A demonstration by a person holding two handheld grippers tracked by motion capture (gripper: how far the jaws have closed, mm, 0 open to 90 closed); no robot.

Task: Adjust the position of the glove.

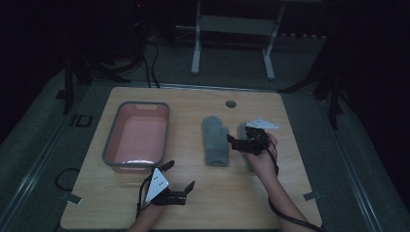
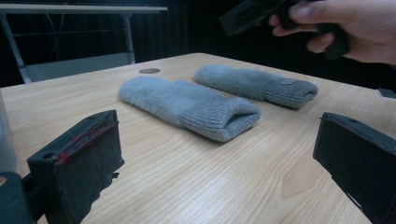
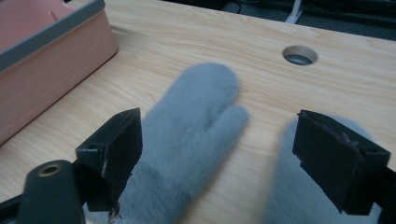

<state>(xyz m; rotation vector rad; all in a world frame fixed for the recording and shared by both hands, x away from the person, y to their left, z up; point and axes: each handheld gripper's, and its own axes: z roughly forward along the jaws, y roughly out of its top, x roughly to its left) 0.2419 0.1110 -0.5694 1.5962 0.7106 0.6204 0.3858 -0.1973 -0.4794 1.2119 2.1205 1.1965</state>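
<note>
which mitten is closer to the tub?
The left mitten, lying in full view between the pink tub and the right gripper. The other mitten lies farther right, mostly under that hand.

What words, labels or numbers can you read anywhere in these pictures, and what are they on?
"ID": dim dark marking on the grey floor left of the table; reading uncertain.
Small tab on the farther mitten: too small to read.
Nothing legible on the pink bin, nearer mitten or left gripper.

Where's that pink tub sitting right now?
In the high view the pink tub sits on the table's left half, left of the two grey mittens, just beyond the left gripper.
</note>
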